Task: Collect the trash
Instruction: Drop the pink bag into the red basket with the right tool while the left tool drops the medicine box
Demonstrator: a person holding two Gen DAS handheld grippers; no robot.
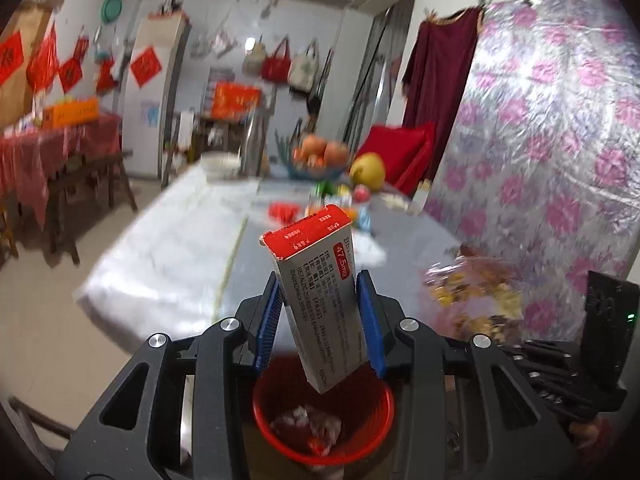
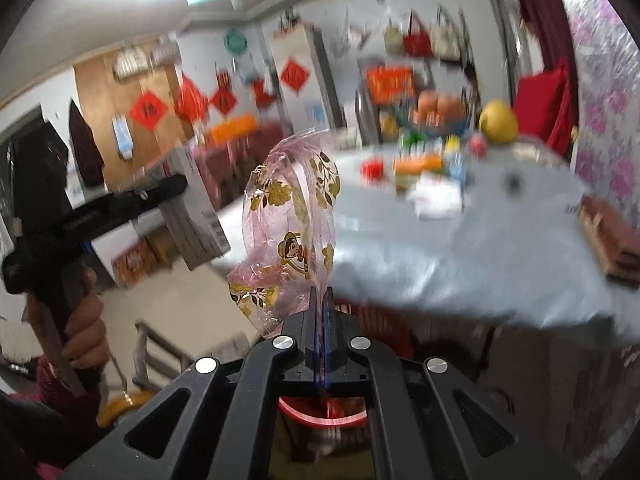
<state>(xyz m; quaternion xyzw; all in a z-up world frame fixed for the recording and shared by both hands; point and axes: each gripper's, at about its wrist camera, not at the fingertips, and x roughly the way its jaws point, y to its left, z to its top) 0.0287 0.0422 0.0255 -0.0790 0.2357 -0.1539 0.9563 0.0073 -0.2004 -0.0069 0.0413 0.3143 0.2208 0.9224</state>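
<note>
My left gripper [image 1: 320,280] is shut on a white medicine box with a red end [image 1: 320,280], held upright and tilted directly above a red trash basket [image 1: 376,436] that holds crumpled wrappers. The box also shows in the right wrist view [image 2: 196,216], with the left gripper body [image 2: 92,216] and the hand. My right gripper [image 2: 321,292] is shut on a clear pink plastic bag with gold leaf print [image 2: 288,216], held up near the table edge. The bag shows blurred in the left wrist view [image 1: 468,296]. The basket's rim [image 2: 324,420] lies below the right gripper.
A table with a pale cover [image 1: 180,248] carries a fruit bowl [image 1: 320,156], a yellow pomelo [image 1: 368,170], small bottles and red items. A floral mattress [image 1: 540,140] stands at the right. A red-clothed side table [image 1: 48,160] and benches are at the left.
</note>
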